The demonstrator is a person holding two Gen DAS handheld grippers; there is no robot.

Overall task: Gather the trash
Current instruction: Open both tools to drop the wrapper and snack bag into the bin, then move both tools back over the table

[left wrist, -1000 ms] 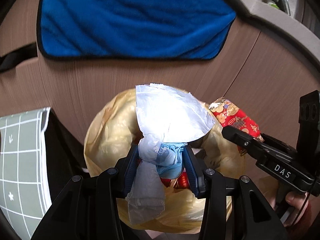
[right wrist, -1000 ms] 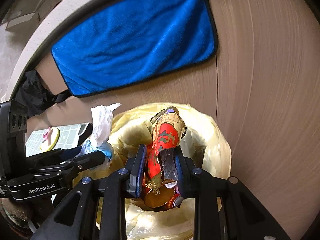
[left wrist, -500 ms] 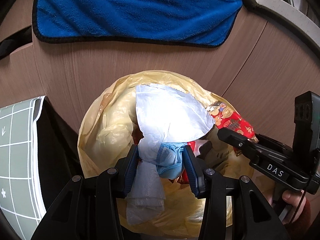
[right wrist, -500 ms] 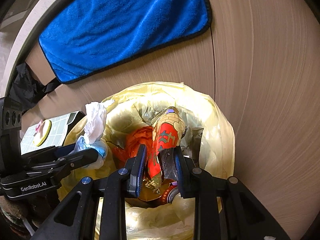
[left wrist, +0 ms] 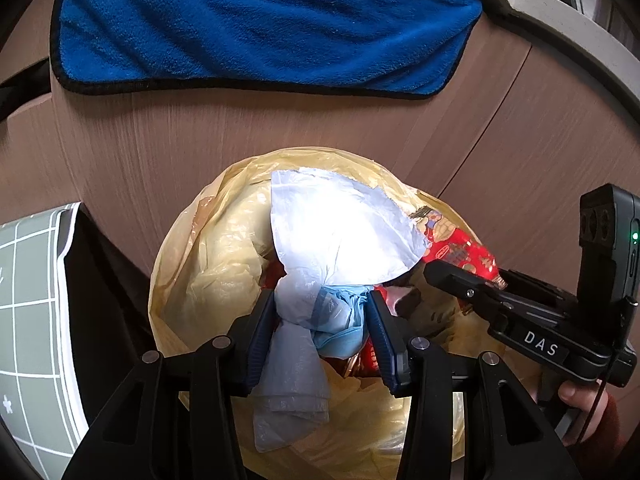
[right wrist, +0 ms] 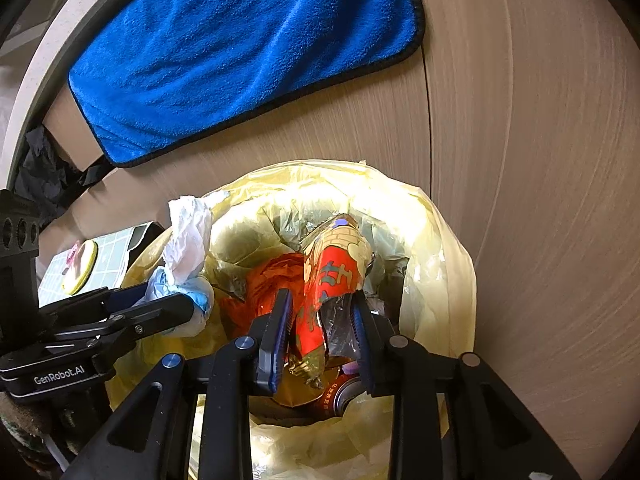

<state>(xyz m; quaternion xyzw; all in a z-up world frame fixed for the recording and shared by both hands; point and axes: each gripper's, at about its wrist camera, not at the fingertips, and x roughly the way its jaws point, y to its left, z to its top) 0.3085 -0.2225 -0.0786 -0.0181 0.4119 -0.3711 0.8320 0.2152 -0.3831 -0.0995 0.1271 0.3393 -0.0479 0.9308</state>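
I see a blue cloth [left wrist: 256, 24] with a dark hem hanging across the upper part of both views, flat against a brown wood-grain panel [left wrist: 320, 124]. At the left edge lies a grey-green mat with a white grid [left wrist: 28, 312]. In the right wrist view a yellow round object [right wrist: 82, 266] rests on that mat, middle left.

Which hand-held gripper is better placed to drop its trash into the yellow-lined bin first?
The right hand-held gripper, probably. Its jaws have just been opening around the red snack wrapper, which hangs over the middle of the yellow bin liner. The left hand-held gripper clamps its white and blue plastic wad nearer the rim.
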